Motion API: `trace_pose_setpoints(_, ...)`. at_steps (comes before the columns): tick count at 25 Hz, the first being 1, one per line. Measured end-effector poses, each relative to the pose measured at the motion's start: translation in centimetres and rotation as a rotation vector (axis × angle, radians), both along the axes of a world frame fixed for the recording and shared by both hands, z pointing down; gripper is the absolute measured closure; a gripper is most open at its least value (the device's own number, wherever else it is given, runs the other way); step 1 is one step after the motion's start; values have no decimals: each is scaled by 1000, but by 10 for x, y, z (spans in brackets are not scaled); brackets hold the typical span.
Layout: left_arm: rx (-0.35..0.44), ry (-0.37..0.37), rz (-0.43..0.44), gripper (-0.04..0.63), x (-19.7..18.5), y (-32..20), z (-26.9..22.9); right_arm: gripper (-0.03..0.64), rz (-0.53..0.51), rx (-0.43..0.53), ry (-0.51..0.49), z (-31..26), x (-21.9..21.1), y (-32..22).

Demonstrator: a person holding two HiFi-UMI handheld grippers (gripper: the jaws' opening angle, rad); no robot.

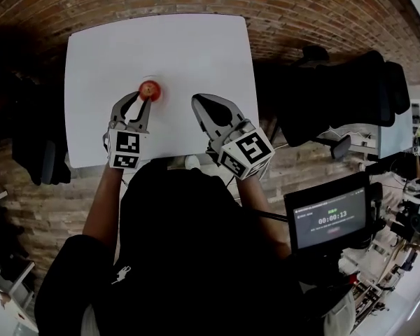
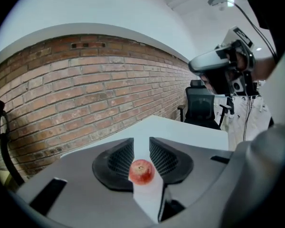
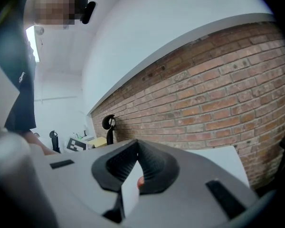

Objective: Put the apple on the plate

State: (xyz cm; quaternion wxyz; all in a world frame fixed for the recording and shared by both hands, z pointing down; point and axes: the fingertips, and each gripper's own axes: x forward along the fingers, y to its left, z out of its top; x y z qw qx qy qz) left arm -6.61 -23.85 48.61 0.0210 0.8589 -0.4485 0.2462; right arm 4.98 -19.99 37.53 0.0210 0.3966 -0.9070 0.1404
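The left gripper (image 1: 144,98) clamps the small, round, red apple (image 2: 141,171) between its dark ribbed pads (image 2: 119,158), jaws narrow against the smooth, faintly speckled skin. The apple is about the middle of the matte white, round-cornered table (image 1: 196,47). Just beside it, toward the right edge, the right gripper (image 1: 198,101) has its jaws closed tip to tip on nothing. Rough red brick (image 2: 61,89) lies beyond the far edge.

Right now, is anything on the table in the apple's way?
Nothing visible does. The left gripper is shut on the apple over the table, the right gripper stands apart, and I cannot make out a plate.
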Motion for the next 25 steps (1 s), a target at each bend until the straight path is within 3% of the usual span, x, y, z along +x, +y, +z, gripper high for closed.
trace_pose_setpoints(5, 45, 5, -17, 514, 0, 8, -23, 614, -36, 22, -12, -5, -5, 1)
trace_pose_setpoints(11, 82, 72, -39, 543, 3, 21, -58, 614, -85, 51, -17, -11, -16, 2)
trace_pose_setpoints(25, 177, 152, -72, 584, 1, 49, -113, 614, -154, 141, -38, -46, -27, 15)
